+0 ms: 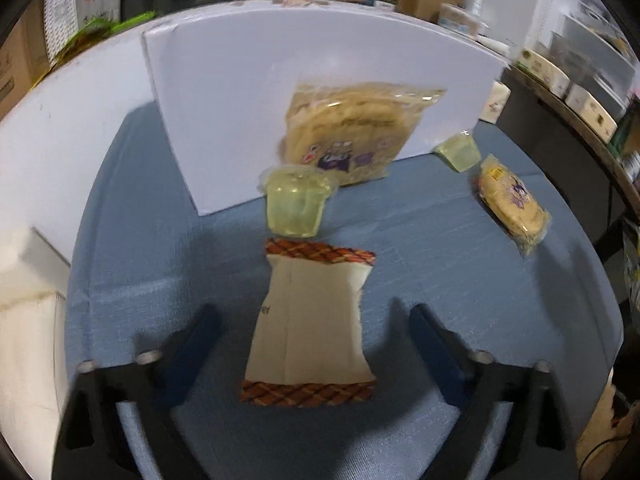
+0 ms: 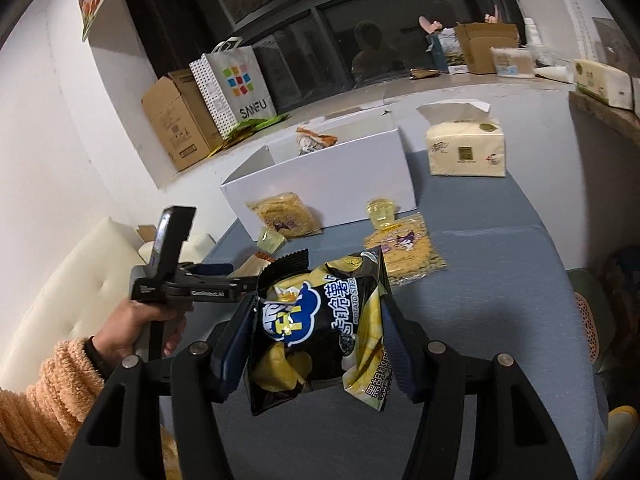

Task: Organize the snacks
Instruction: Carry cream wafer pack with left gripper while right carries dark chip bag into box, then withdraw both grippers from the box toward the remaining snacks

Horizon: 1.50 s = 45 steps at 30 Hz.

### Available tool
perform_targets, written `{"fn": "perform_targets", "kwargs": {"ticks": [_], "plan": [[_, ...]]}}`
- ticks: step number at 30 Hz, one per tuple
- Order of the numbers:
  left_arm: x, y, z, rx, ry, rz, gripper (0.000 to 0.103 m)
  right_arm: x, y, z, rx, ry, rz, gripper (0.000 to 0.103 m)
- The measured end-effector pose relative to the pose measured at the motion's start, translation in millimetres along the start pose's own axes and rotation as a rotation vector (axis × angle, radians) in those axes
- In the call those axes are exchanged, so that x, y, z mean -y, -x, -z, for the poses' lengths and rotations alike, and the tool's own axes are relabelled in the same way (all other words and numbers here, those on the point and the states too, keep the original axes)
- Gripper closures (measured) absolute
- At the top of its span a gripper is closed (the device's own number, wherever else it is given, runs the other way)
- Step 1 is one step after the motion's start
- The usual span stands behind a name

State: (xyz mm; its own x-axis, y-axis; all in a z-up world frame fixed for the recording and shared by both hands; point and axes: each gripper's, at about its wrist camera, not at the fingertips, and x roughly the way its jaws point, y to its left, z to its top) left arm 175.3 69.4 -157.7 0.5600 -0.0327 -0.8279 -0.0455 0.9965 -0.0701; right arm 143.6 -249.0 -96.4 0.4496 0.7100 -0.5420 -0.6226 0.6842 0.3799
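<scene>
While the right tool (image 2: 320,340) is clamped on a black chip bag (image 2: 320,332), a cream wafer packet (image 1: 308,320) is straddled, untouched, by the left tool's (image 1: 316,336) wide jaws on the bench (image 1: 460,280).

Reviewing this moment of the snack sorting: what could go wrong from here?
1. The right gripper pinches the puffy chip bag by its sides; the bag may slip or its contents get crushed.
2. The left gripper straddles the flat beige packet, lying flush on the blue cloth; its fingers may snag the cloth.
3. The jelly cup sits just beyond that packet and could get knocked.
</scene>
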Motion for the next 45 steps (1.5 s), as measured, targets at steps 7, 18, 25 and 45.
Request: {"fn": "perform_targets", "kwargs": {"ticks": [7, 18, 25, 45], "plan": [[2, 31, 10, 0.087, -0.011, 0.009, 0.055, -1, -5, 1, 0.001, -0.004, -0.019, 0.039], [-15, 150, -48, 0.46, 0.108, 0.138, 0.055, -21, -30, -81, 0.081, 0.1, -0.025, 0.038], [-35, 147, -140, 0.488, 0.147, 0.139, 0.055, -17, -88, -178, 0.1, 0.081, 0.015, 0.038], [-52, 90, -171, 0.336, 0.21, 0.03, 0.0, 6, -158, -234, 0.019, 0.048, 0.063, 0.0]]}}
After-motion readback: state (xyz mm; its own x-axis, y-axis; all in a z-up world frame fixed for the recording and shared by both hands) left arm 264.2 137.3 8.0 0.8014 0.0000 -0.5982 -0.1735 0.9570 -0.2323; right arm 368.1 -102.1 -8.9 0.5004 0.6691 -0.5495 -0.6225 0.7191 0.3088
